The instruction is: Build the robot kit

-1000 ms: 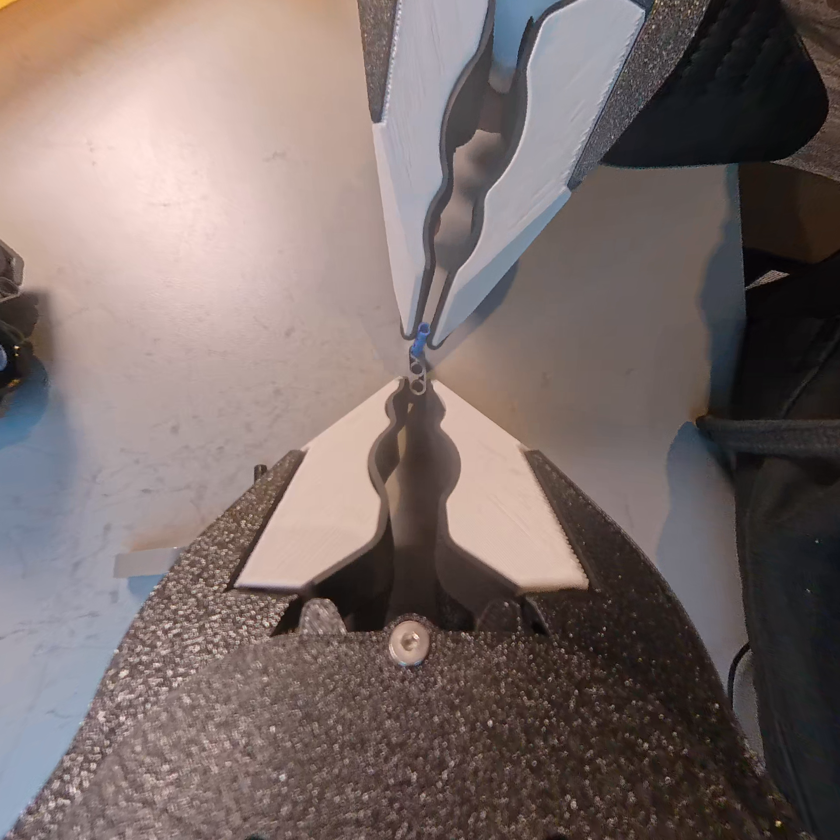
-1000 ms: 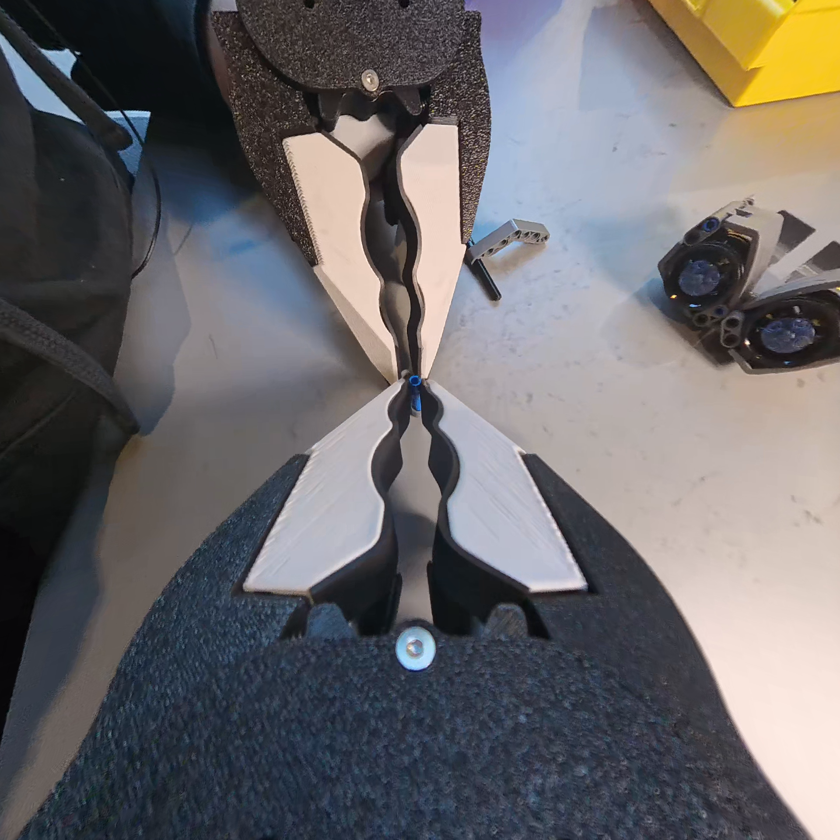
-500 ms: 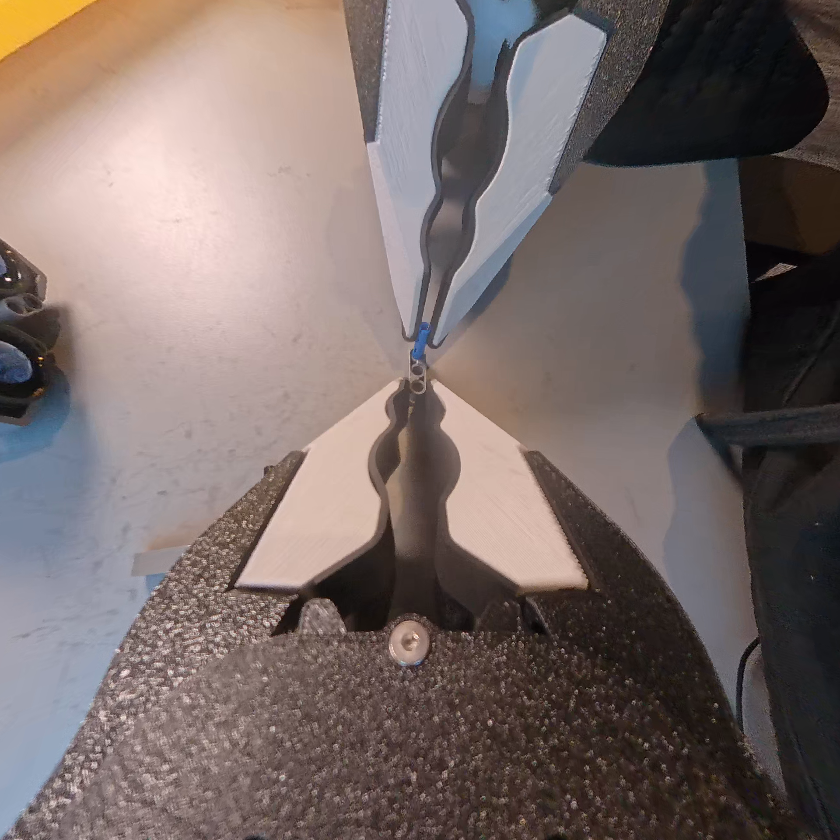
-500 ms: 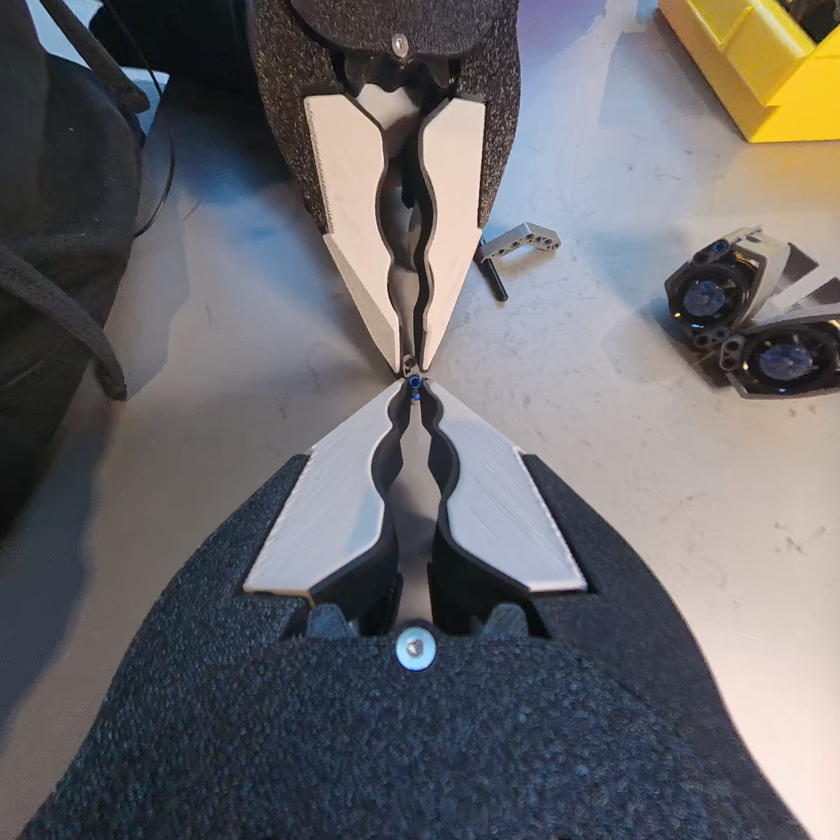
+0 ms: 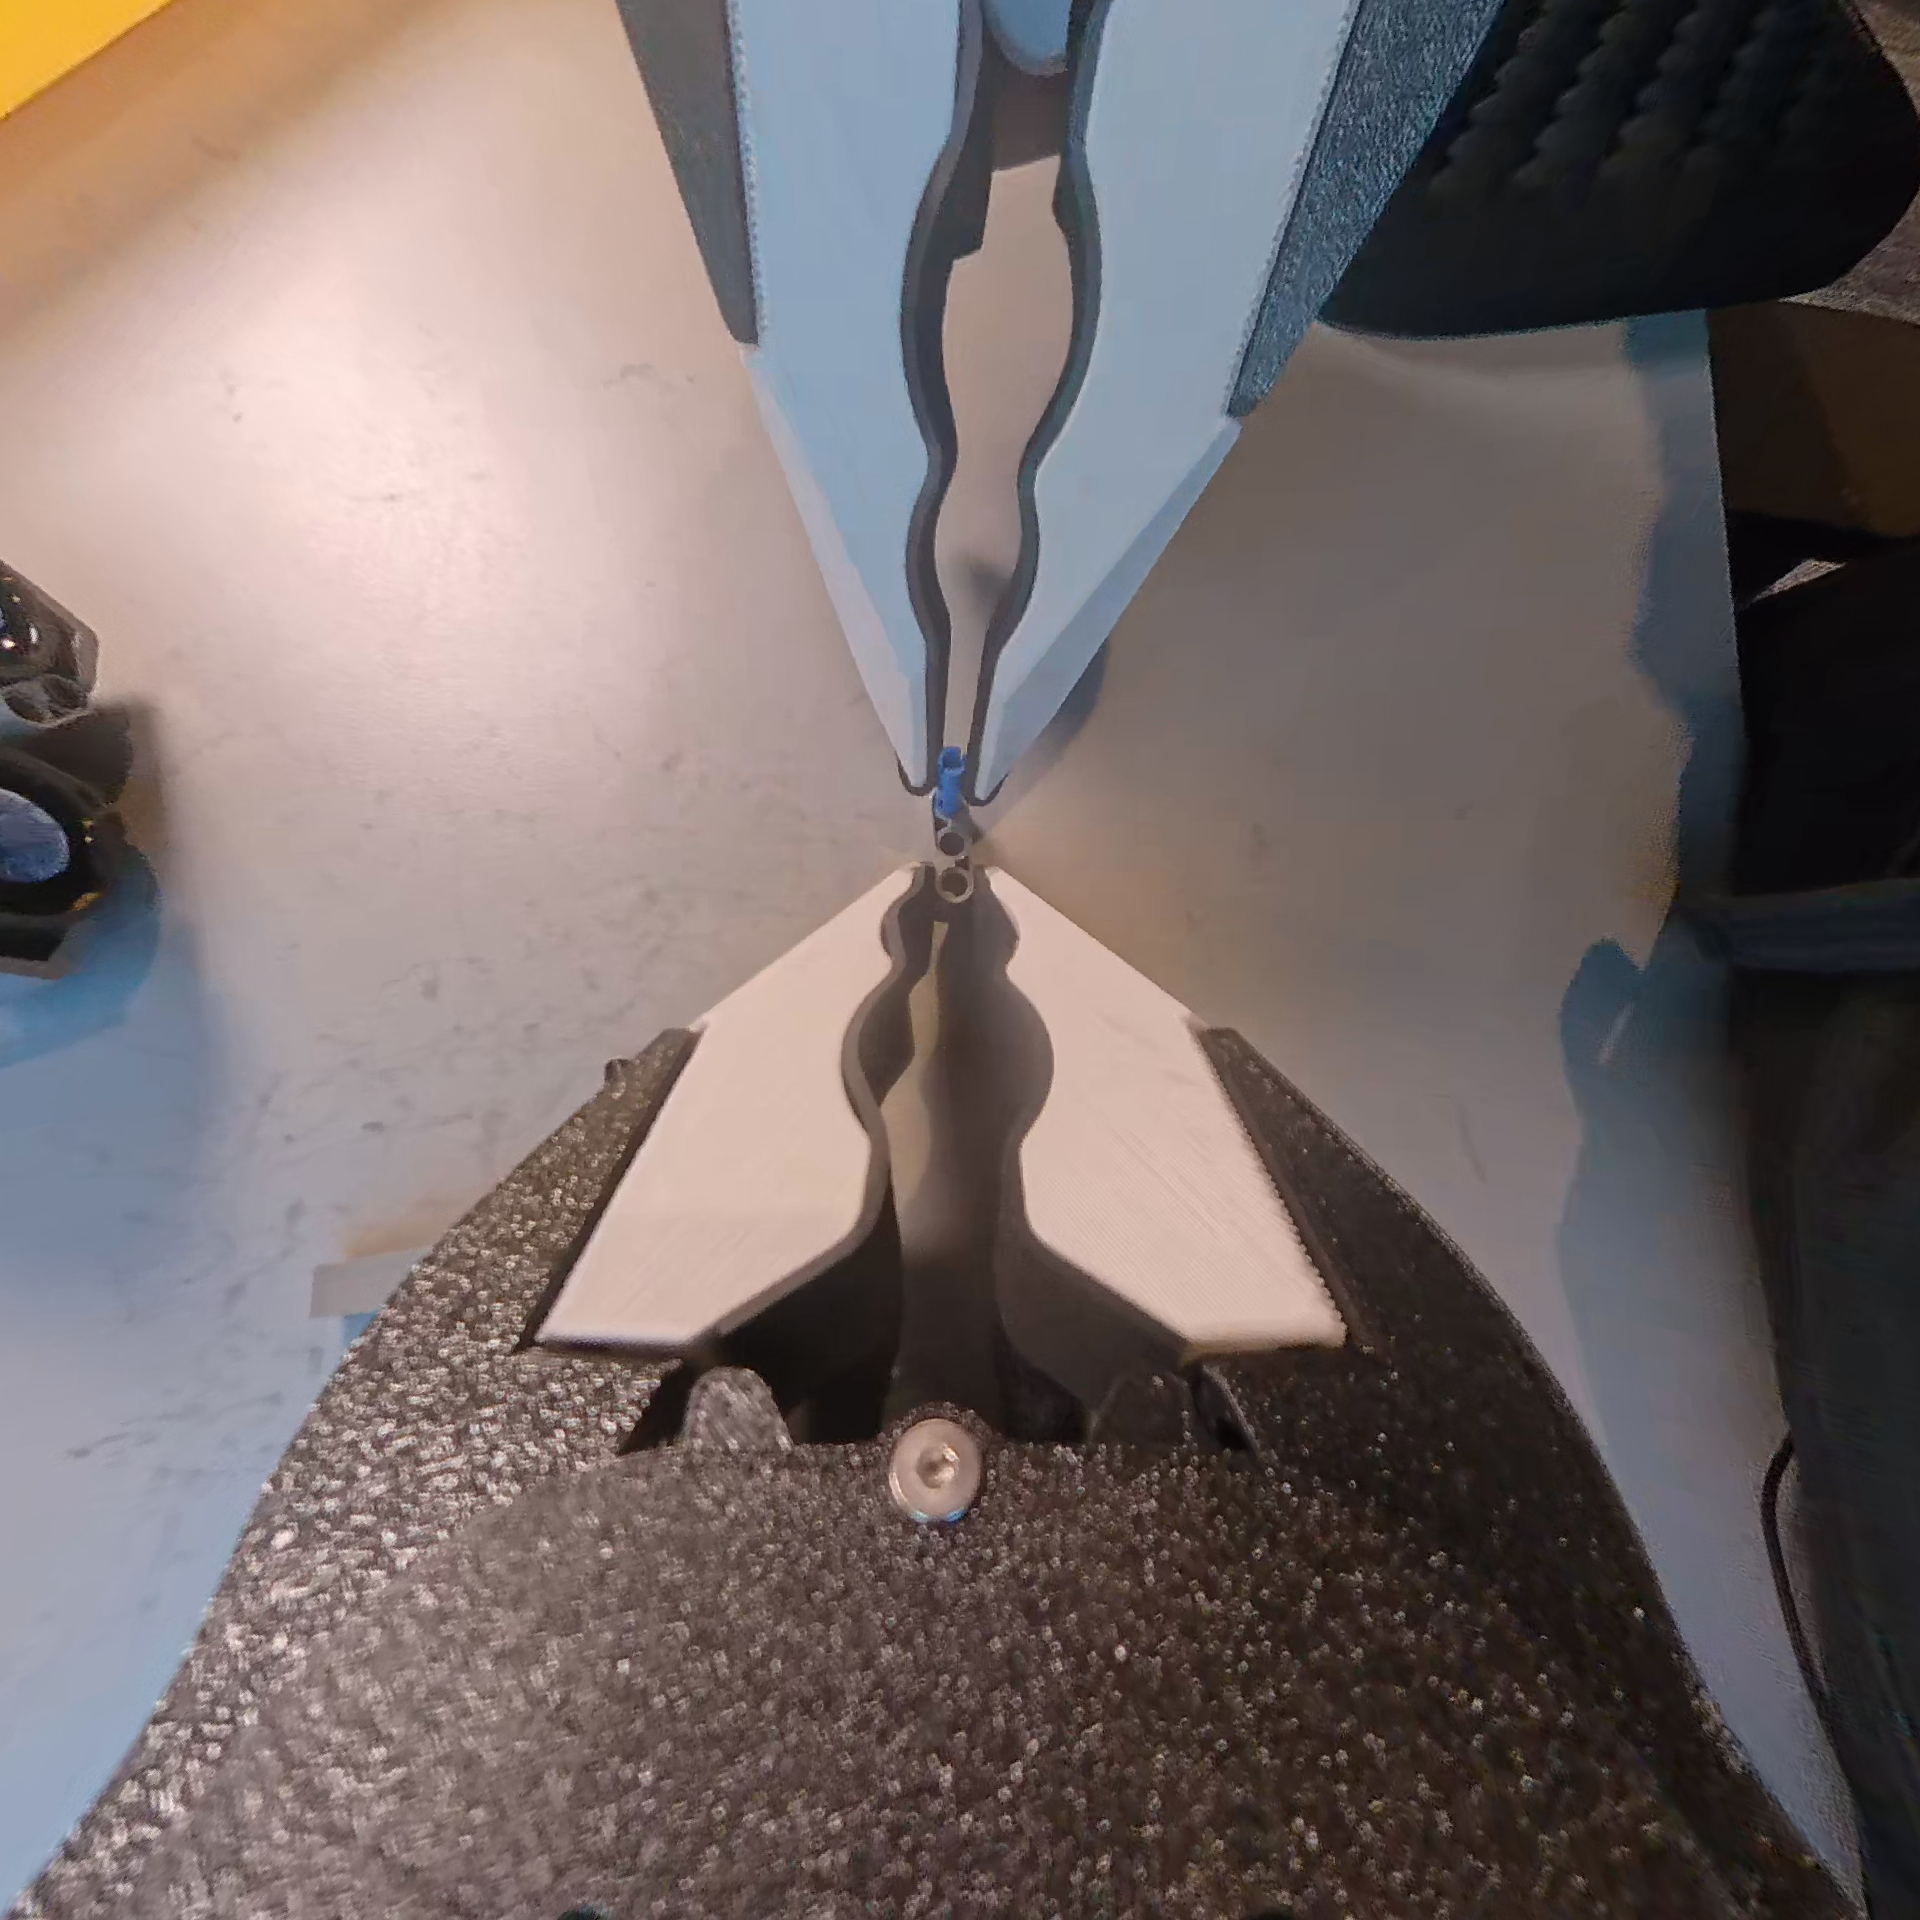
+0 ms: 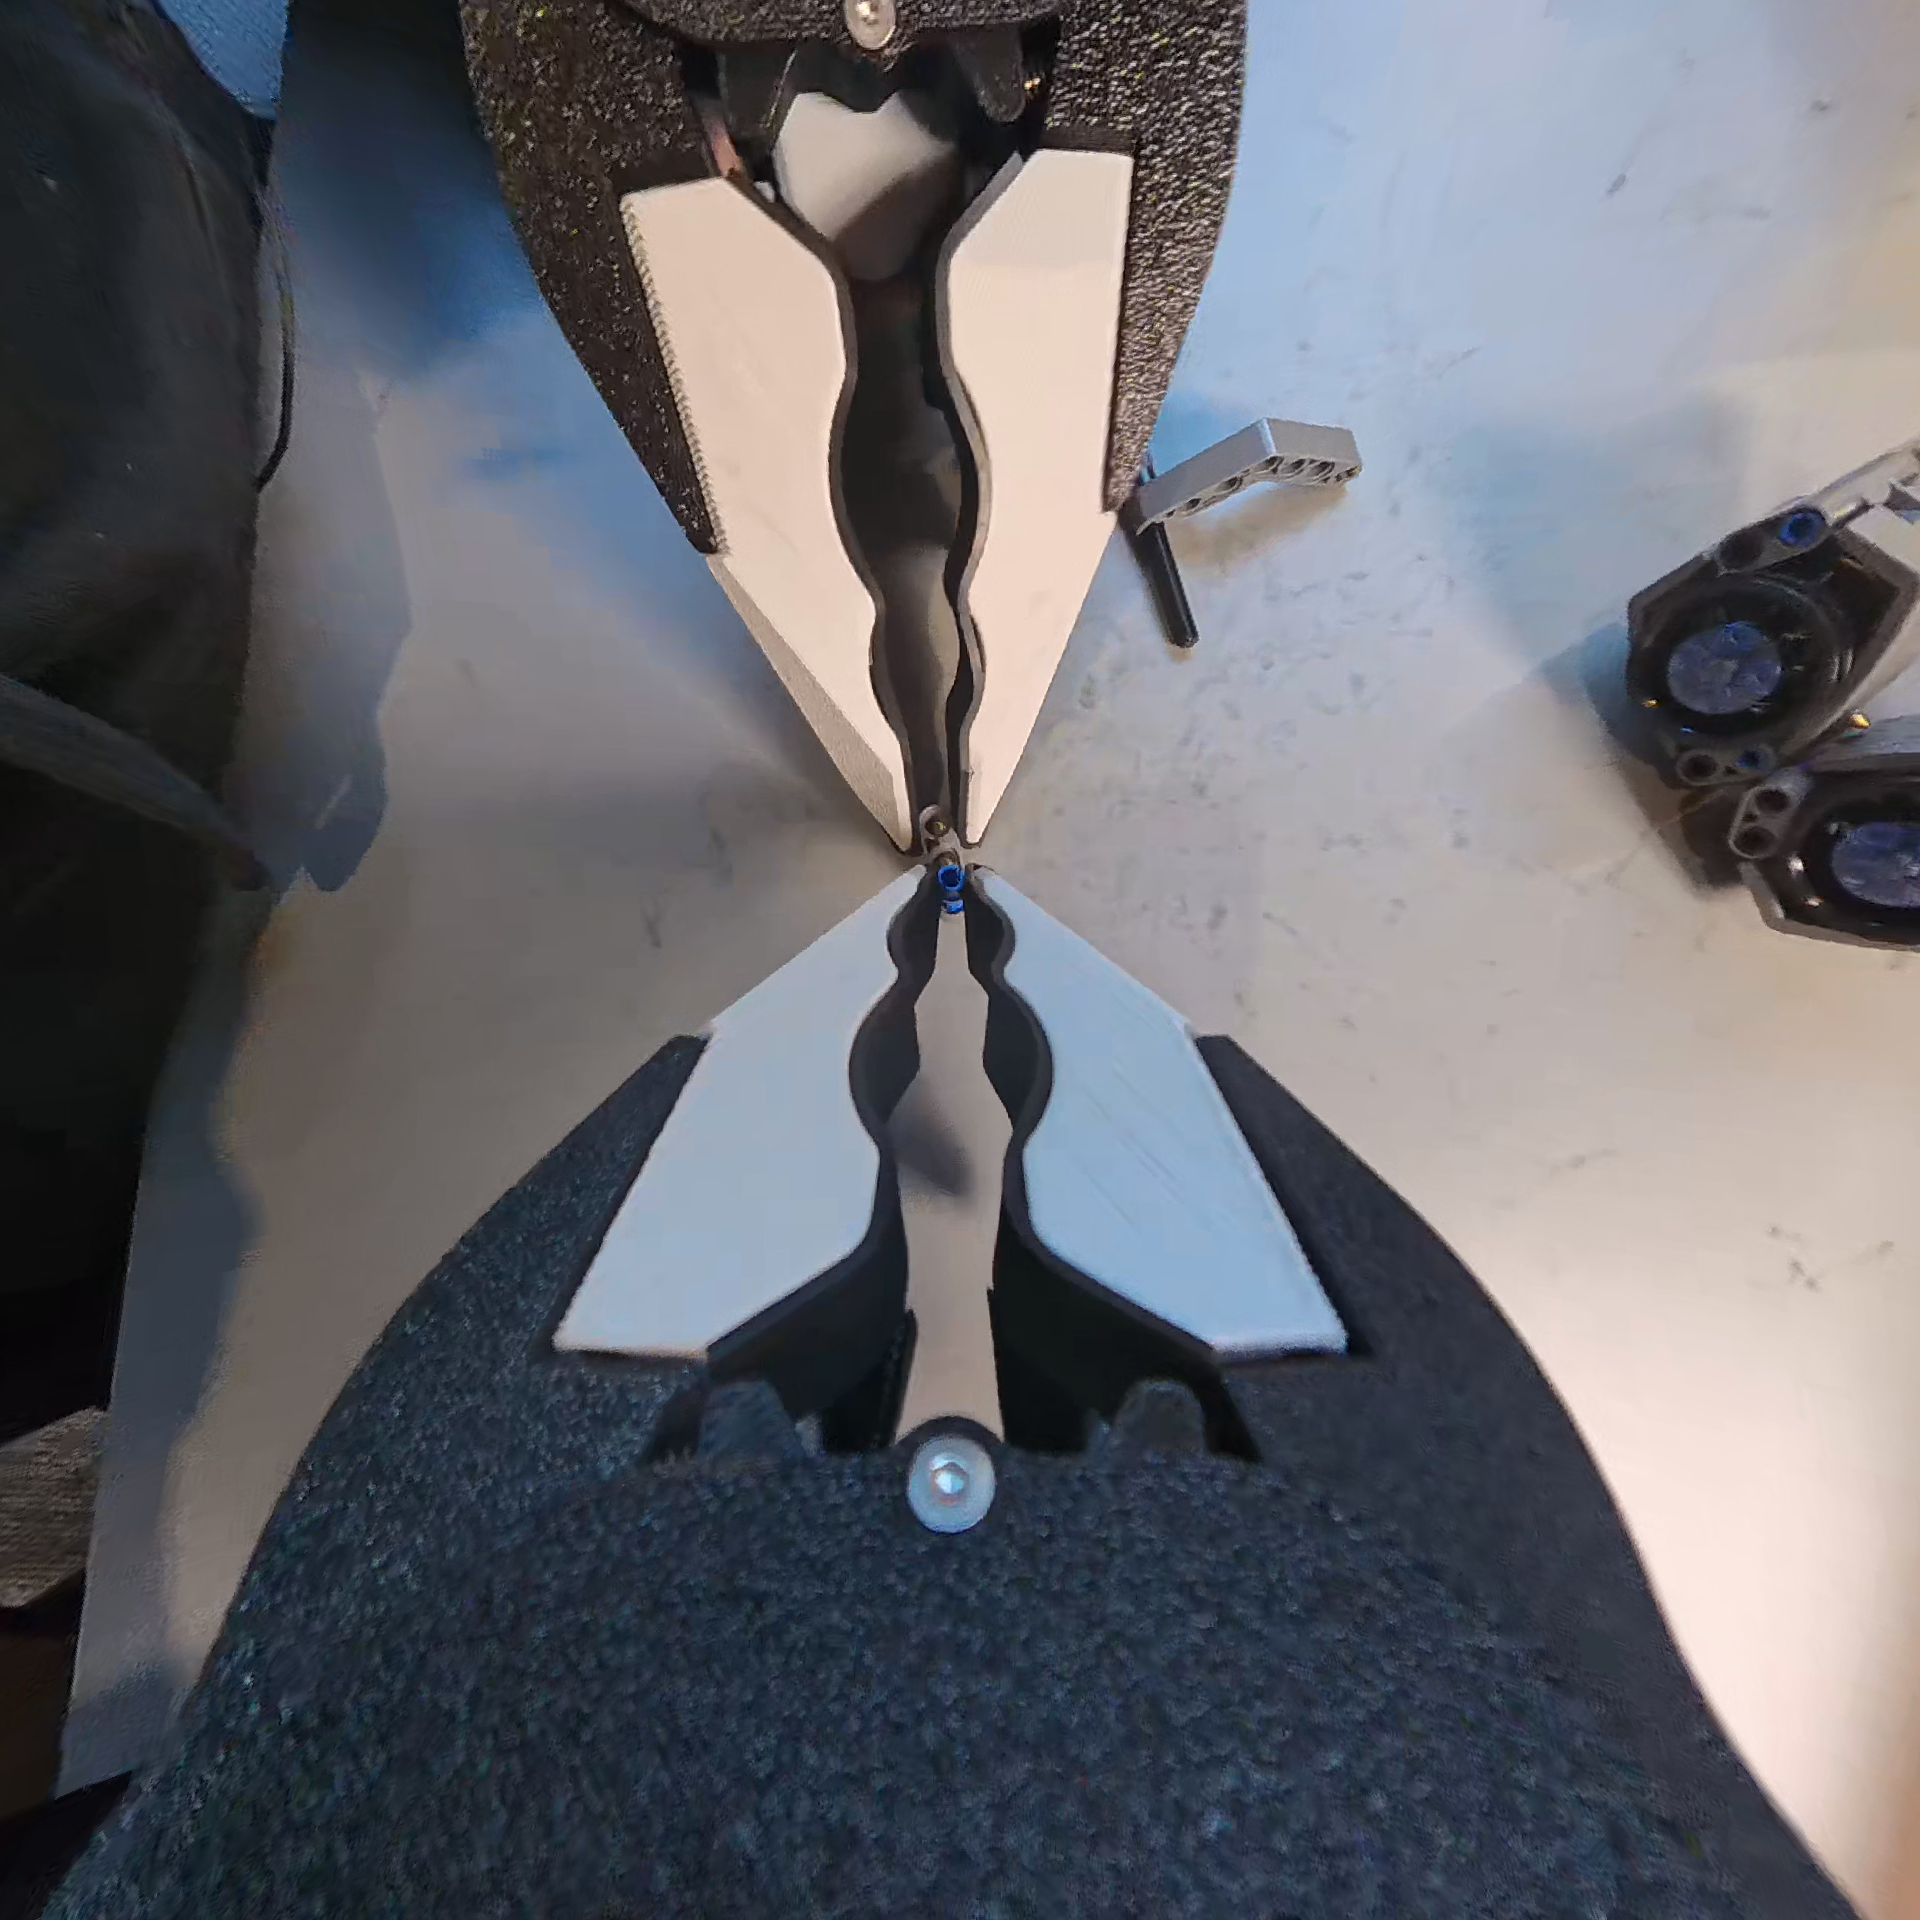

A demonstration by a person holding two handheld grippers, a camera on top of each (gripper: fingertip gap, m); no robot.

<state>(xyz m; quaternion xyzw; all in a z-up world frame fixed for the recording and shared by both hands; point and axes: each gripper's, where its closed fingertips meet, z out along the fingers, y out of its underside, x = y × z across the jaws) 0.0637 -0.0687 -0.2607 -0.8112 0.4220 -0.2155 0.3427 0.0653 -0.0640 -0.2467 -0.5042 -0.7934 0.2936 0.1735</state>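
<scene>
My left gripper is shut on a small grey connector with two holes, held at the fingertips above the table. My right gripper comes in from the far side, tip to tip with it, and is shut on a short blue pin. The pin's end meets the connector's upper hole. In the right wrist view the right gripper holds the blue pin and the left gripper holds the grey connector opposite it.
A grey angled beam and a black axle lie on the pale table beyond the grippers. Two grey-and-black round assemblies sit at the right. A black bag lies along the table's edge. My left and right fingertips are right by each other.
Both grippers stay shut and tip to tip. They have drawn closer together, with the pin pressed nearer the connector. The yellow bin has left the right wrist view.
</scene>
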